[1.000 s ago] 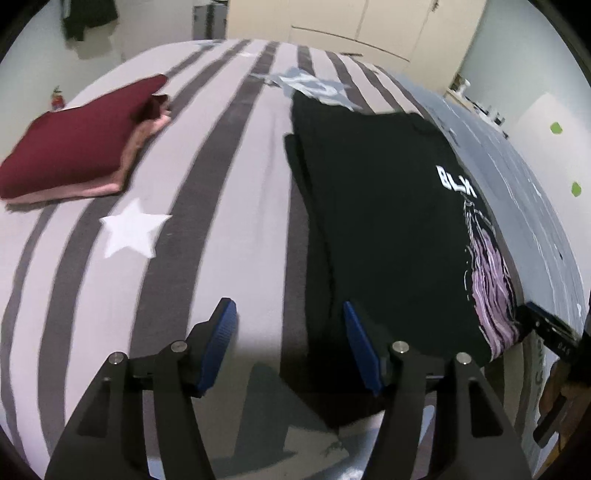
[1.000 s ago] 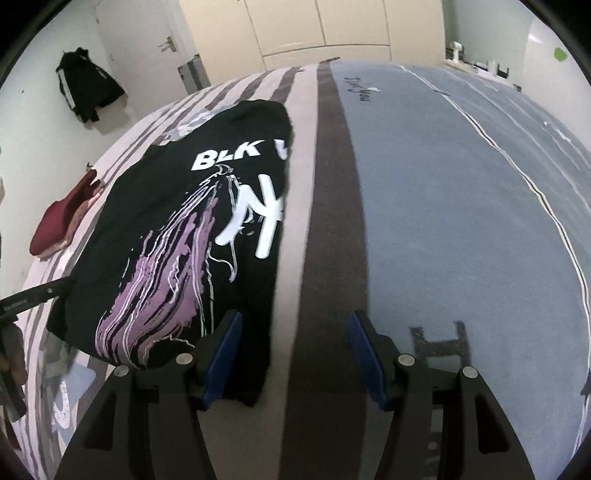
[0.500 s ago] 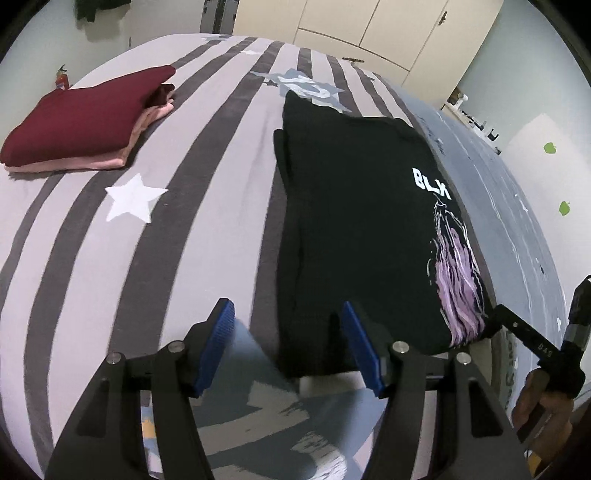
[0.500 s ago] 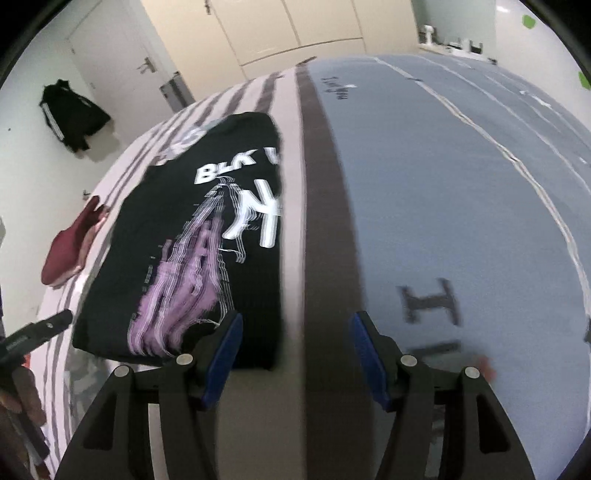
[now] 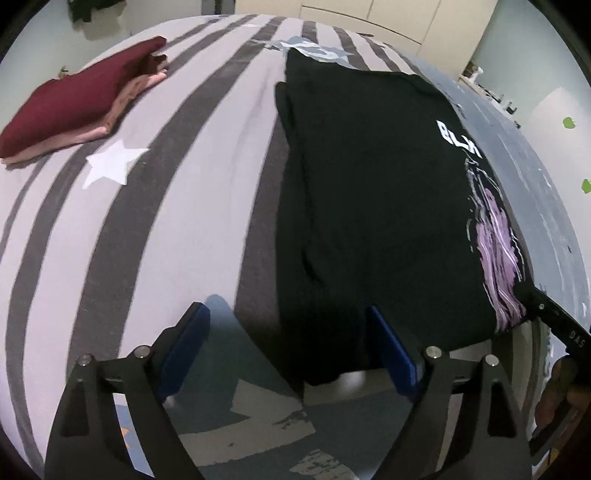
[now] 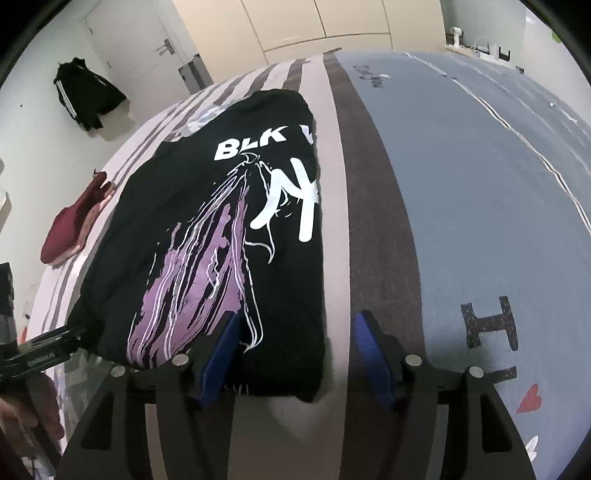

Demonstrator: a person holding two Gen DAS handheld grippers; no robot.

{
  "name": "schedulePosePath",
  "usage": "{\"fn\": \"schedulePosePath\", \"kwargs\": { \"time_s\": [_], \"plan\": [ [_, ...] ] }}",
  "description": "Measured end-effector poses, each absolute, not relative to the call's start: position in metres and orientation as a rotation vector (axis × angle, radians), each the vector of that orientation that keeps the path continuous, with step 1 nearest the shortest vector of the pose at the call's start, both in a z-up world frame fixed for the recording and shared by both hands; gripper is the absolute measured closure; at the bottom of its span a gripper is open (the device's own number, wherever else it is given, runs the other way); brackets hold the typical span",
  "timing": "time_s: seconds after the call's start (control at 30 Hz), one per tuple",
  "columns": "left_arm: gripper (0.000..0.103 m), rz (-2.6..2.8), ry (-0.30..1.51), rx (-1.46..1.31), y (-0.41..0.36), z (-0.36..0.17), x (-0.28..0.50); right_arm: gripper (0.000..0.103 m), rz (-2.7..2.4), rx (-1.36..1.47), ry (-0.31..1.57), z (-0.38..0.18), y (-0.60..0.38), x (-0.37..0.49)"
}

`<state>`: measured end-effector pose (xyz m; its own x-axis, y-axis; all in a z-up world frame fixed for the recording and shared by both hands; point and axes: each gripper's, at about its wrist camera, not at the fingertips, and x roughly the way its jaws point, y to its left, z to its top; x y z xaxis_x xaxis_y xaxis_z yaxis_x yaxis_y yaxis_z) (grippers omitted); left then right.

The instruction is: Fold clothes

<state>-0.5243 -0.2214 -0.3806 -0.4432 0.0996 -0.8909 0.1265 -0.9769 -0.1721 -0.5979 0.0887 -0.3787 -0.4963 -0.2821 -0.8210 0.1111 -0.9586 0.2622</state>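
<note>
A black T-shirt [image 5: 369, 192] with a white and purple print [image 6: 207, 280] lies folded lengthwise on the striped bedcover [image 5: 177, 206]. My left gripper [image 5: 288, 336] hangs over the shirt's near left corner with its jaws opening. The hem lies between the blue pads [image 5: 388, 354], which do not press on it. My right gripper [image 6: 295, 343] hovers at the near right corner, its jaws also opening a little, with the hem between them and not pinched. Each gripper shows at the edge of the other's view: the right gripper [image 5: 554, 321], the left gripper [image 6: 48, 354].
A folded maroon and pink stack [image 5: 85, 107] sits at the bed's far left. The grey-blue half of the cover [image 6: 480, 206] stretches right of the shirt. A black jacket [image 6: 86, 96] hangs on the wall beside a door, and cream wardrobes [image 6: 314, 22] stand behind the bed.
Both grippers have come down closer to the shirt's near hem. The left jaws now stand wider apart. The shirt has not moved.
</note>
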Motion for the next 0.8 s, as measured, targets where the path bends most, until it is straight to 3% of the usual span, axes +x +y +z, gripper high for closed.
{"fn": "schedulePosePath", "kwargs": {
  "time_s": [0.17, 0.27, 0.3, 0.33, 0.37, 0.47, 0.5, 0.6, 0.8],
  "plan": [
    [0.019, -2.689, 0.370, 1.677, -0.220, -0.380, -0.522, 0.039, -2.508, 1.441, -0.277, -0.380, 0.087, -0.594],
    [0.044, -2.746, 0.300, 1.679, -0.209, -0.378, -0.521, 0.033, -2.507, 1.452, -0.282, -0.381, 0.082, -0.597],
    [0.060, -2.761, 0.290, 1.678, -0.207, -0.376, -0.521, 0.033, -2.499, 1.454, -0.276, -0.381, 0.078, -0.598],
    [0.068, -2.769, 0.292, 1.678, -0.205, -0.376, -0.522, 0.033, -2.484, 1.451, -0.273, -0.381, 0.075, -0.599],
    [0.069, -2.778, 0.295, 1.678, -0.204, -0.375, -0.522, 0.033, -2.464, 1.448, -0.275, -0.380, 0.072, -0.600],
    [0.086, -2.784, 0.343, 1.661, -0.210, -0.373, -0.521, 0.047, -2.441, 1.455, -0.245, -0.381, 0.066, -0.602],
    [0.089, -2.793, 0.362, 1.654, -0.212, -0.371, -0.519, 0.060, -2.443, 1.464, -0.236, -0.382, 0.066, -0.602],
    [0.092, -2.842, 0.323, 1.630, -0.212, -0.360, -0.513, 0.085, -2.426, 1.474, -0.276, -0.380, 0.076, -0.604],
    [0.094, -2.842, 0.358, 1.641, -0.209, -0.333, -0.475, 0.092, -2.411, 1.439, -0.235, -0.357, 0.072, -0.576]
  ]
}}
